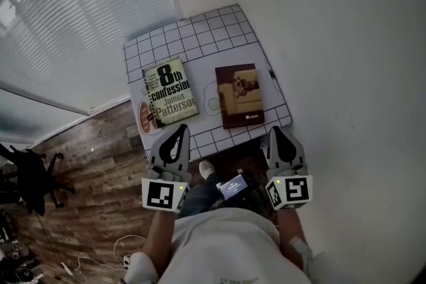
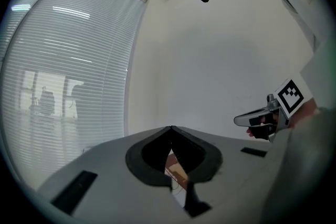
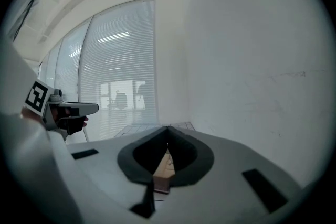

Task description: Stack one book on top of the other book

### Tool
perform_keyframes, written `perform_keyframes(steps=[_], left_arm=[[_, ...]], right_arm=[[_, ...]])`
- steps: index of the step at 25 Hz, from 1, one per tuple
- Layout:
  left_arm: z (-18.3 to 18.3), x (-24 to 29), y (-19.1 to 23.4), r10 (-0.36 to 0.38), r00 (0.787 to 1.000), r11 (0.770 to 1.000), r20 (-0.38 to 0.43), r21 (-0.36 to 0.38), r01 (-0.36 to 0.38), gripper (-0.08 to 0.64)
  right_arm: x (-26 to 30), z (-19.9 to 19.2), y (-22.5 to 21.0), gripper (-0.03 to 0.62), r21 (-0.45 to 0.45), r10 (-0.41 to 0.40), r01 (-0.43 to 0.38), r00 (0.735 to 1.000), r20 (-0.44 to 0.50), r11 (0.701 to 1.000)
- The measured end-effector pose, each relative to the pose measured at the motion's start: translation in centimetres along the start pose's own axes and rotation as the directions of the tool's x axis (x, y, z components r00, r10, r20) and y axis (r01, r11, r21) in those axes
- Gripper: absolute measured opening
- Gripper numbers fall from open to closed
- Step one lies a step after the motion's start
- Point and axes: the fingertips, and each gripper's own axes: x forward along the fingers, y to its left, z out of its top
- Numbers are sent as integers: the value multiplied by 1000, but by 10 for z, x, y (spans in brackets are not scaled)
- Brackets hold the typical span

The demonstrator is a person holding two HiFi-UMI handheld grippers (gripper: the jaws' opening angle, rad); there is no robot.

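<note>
Lying apart, the books: the green paperback [image 1: 170,92] and the brown book [image 1: 239,95] rest flat and cover-up, side by side on the table, with a strip of cloth between them. Neither is on the other, so I judge the stacking not yet begun.
Green paperback: slightly skewed, with its near left corner over a reddish round thing [image 1: 143,118] that I cannot identify.
Brown book: nearer the wall and squarer to the table's edge, so it looks to me the steadier base.
Table [image 1: 200,36]: small, under a gridded white cloth, and set into the corner between blinds and wall, so I can only come in from the near side.
Left gripper [image 1: 180,133]: jaws closed tight on nothing, held level just short of the near edge, in line with the green paperback.
Right gripper [image 1: 275,133]: jaws pressed together and empty, tipped a little down, in line with the brown book.
Why so: each gripper faces one book, so either could do the lift, but the jaws must part first.
Risk: a flat book offers only a thin edge, so a shallow bite may slip.
</note>
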Motion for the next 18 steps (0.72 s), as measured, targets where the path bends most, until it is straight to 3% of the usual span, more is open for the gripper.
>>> perform_keyframes(steps=[14,18], left_arm=[[-9,54,6,-22,999,1000,-32,-23,21,9],[-15,73,7,-13,997,999,-73,-34,10,9]], right_arm=[[45,-8,-24,7,5,17,-17,999,-47,1000],[62,-8,-38,8,14,29,-29,997,-69,999]])
